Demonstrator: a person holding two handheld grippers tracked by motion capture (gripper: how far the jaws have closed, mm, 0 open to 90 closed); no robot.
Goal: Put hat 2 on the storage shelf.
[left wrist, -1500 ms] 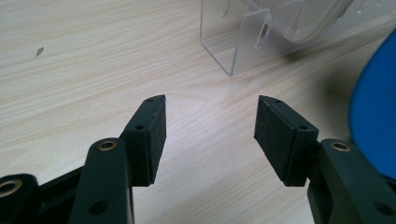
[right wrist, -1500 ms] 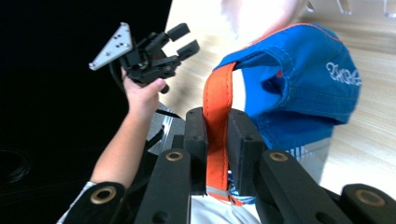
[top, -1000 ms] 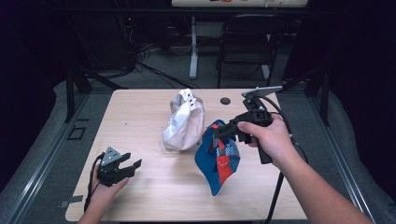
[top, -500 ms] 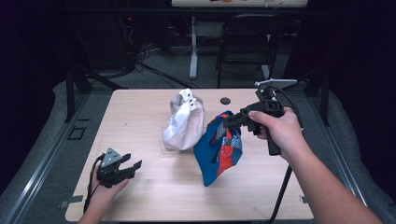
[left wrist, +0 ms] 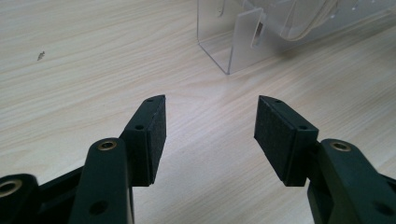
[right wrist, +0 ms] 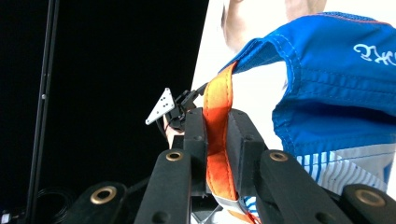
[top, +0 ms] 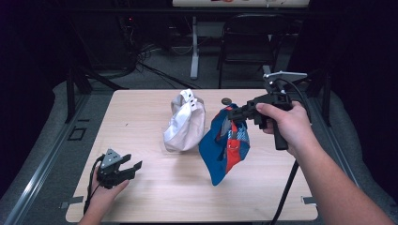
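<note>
A blue cap (top: 224, 150) with red and white panels hangs above the table's right half. My right gripper (top: 231, 114) is shut on its orange strap (right wrist: 215, 140), and the blue crown (right wrist: 341, 79) hangs to one side of the jaws in the right gripper view. A white cap (top: 185, 124) stands upright at mid-table on a clear plastic stand (left wrist: 233, 46). Low over the wood at the front left, my left gripper (top: 133, 166) is open with nothing between its pads (left wrist: 156, 135).
A small dark round object (top: 226, 100) lies near the table's far edge, behind the blue cap. Bare wood (top: 141, 112) spreads left of the white cap and along the front. A black chair (top: 253, 42) and cables sit beyond the table.
My right gripper has risen and drawn back to the right, lifting the blue cap so it now hangs by its strap. The left gripper has stayed put.
</note>
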